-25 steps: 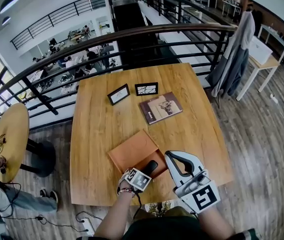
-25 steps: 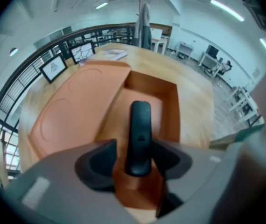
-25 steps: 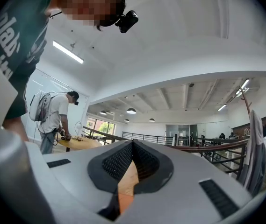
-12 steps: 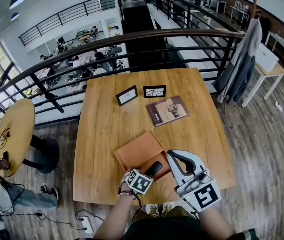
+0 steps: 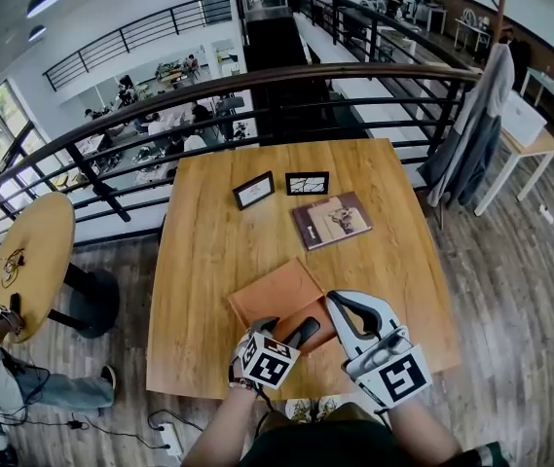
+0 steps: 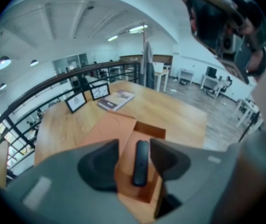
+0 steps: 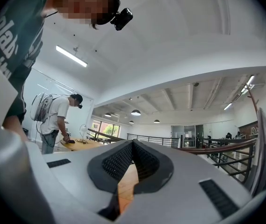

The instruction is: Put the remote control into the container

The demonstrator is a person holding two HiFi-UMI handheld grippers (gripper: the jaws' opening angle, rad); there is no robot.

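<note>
An orange box (image 5: 278, 298) lies open near the table's front edge, its lid folded back. The black remote control (image 6: 140, 162) lies lengthwise inside it, also visible from the head view as a dark bar (image 5: 302, 333). My left gripper (image 6: 134, 144) hovers just above the box with the remote seen between its jaws; the pads stand clear of it on both sides and the jaws are closing. My right gripper (image 5: 337, 302) rests over the table just right of the box, its jaws (image 7: 133, 144) shut with nothing between them.
Two small picture frames (image 5: 254, 190) (image 5: 307, 183) and a book (image 5: 331, 219) lie further back on the wooden table (image 5: 199, 270). A black railing (image 5: 257, 81) runs behind it. A round side table (image 5: 28, 261) stands left, a coat rack (image 5: 463, 125) right.
My left gripper has drawn back a little toward me from the box. The remote stays in the box. The right gripper holds its place.
</note>
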